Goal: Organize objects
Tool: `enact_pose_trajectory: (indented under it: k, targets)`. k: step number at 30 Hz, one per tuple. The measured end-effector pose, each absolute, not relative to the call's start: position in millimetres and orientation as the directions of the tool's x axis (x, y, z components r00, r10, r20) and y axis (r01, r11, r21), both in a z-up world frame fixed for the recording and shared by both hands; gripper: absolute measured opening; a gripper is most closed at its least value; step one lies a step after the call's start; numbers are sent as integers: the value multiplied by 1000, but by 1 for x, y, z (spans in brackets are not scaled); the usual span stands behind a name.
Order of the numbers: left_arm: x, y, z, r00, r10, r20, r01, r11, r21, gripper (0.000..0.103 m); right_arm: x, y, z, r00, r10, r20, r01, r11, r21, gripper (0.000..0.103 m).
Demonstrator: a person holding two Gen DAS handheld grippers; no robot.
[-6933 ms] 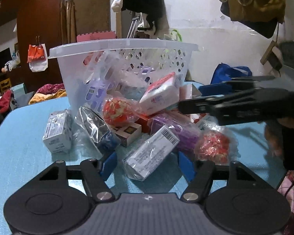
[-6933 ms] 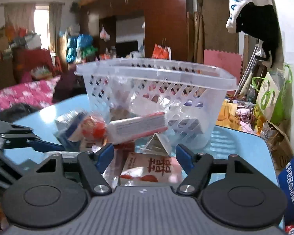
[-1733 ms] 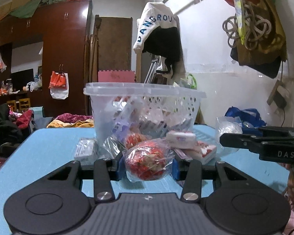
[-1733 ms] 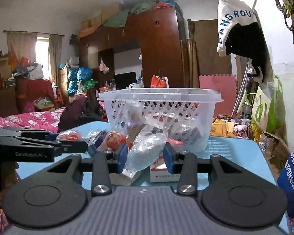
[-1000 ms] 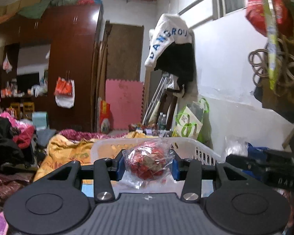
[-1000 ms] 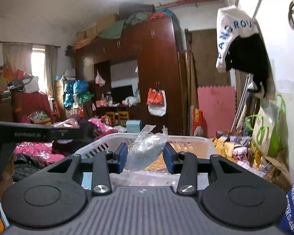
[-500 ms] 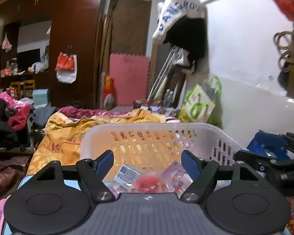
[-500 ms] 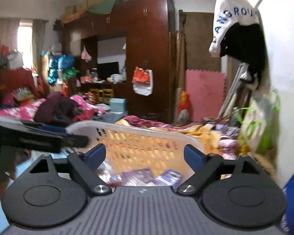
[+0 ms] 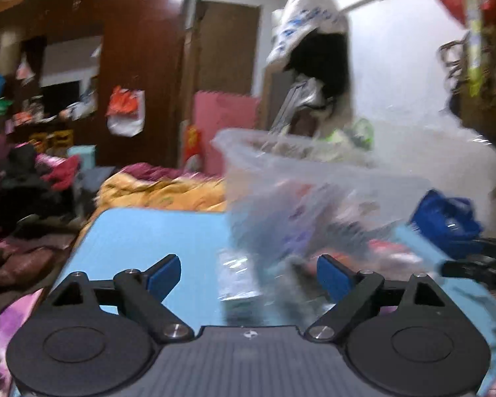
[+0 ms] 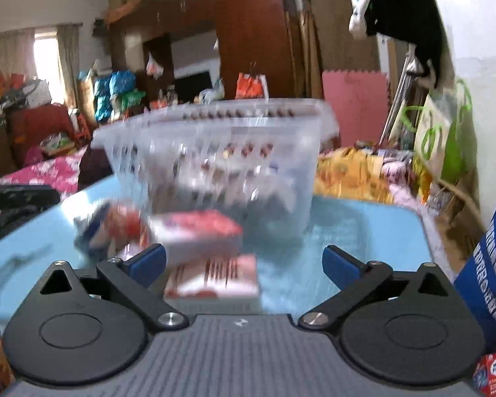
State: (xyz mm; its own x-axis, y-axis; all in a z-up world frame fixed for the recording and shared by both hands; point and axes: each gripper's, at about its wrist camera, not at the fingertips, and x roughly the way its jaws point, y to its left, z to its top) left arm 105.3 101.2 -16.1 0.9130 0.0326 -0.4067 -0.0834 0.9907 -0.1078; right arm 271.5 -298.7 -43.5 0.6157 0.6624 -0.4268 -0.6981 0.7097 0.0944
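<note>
A clear plastic basket point(image 9: 297, 178) stands on the light blue table point(image 9: 155, 231), blurred by motion; it also shows in the right wrist view point(image 10: 215, 152). My left gripper point(image 9: 248, 274) is open and empty, low over the table in front of the basket, with a clear packet point(image 9: 238, 281) between its fingers' line. My right gripper point(image 10: 244, 261) is open and empty above a red-and-white box point(image 10: 215, 281) and a white-and-red packet point(image 10: 198, 231). A bagged red-and-blue item point(image 10: 109, 228) lies left of them.
The right gripper's fingers point(image 9: 473, 264) show at the right edge of the left view, the left gripper's point(image 10: 16, 198) at the left edge of the right view. A blue bag point(image 9: 446, 221) sits at the table's right. A cluttered room with wardrobe lies behind.
Both grippers had let go of their bagged items over the basket and have now dropped back down to table level in front of it. Both views are motion-blurred.
</note>
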Motion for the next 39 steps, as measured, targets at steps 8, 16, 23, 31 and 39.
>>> enact_pose_trajectory:
  k: [8,16,23,31,39]
  targets:
    - [120,121,-34,865,60,-499,-140,982,-124,92,258,-289,-46,579,692,-430,-730,676,105,103]
    - [145,103,-44,809,102,-578,-145,989,-27,92,199,-252,-36,547,766,-336,-810,586,16,101]
    - [150,103,-42,798,145,-585,-172,985,10,79,180,-187,-41,512,767,-387,-848,523,-83,79]
    - [142,123,-41,815,103,-571,-187,978,-92,79,183,-135,-44,521,719,-461,-840,526,-129,59]
    - [147,123,-43,809,89,-581,-181,978,-103,79,185,-149,-44,535,704,-467,-828,547,-125,31]
